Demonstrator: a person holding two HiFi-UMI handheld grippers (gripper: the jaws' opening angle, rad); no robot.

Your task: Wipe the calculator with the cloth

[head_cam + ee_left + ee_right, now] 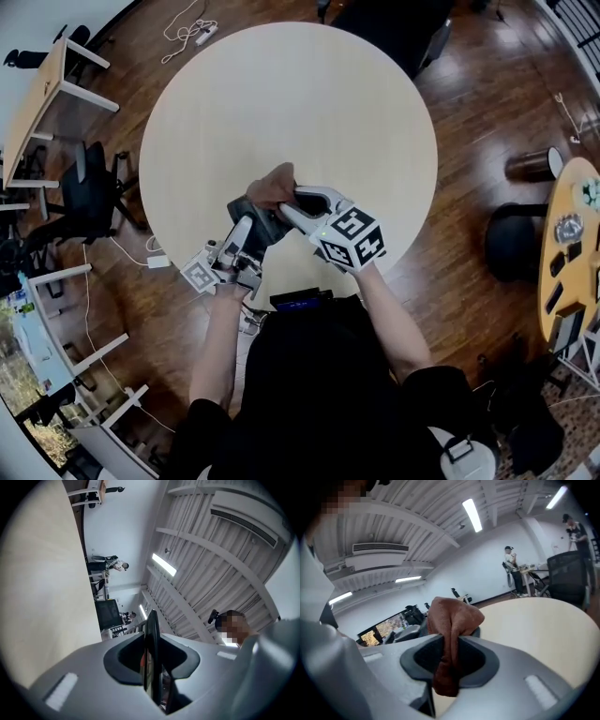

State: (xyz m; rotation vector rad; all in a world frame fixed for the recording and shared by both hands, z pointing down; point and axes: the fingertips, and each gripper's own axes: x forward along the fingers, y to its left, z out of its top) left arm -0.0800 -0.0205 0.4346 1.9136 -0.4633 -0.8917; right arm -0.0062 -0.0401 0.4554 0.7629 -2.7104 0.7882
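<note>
One calculator [255, 221], one cloth [452, 618], two grippers and one round worktop [281, 103] are showing.

The left gripper [153, 667] is clamping its nearly closed jaws on the calculator, which is standing edge-on between the pads as a thin dark slab. The person is holding it up in the air over the near edge of the worktop, not resting it on the surface.

The right gripper [450, 660] is pinching the brown cloth. Its jaws are drawn close on a gathered fold, and a bunched lump is bulging out past the tips. In the head view the cloth is sitting right at the calculator's far end. Whether the two are actually touching I cannot tell.

Around the worktop, a black office chair [94, 192] is standing at the left beside a long desk [42, 94]. A dark stool [516, 239] and a wooden table [572, 253] carrying small items are standing at the right. A white power strip [202, 33] is lying on the wood floor beyond the far rim. Nothing is lying between the grippers.
</note>
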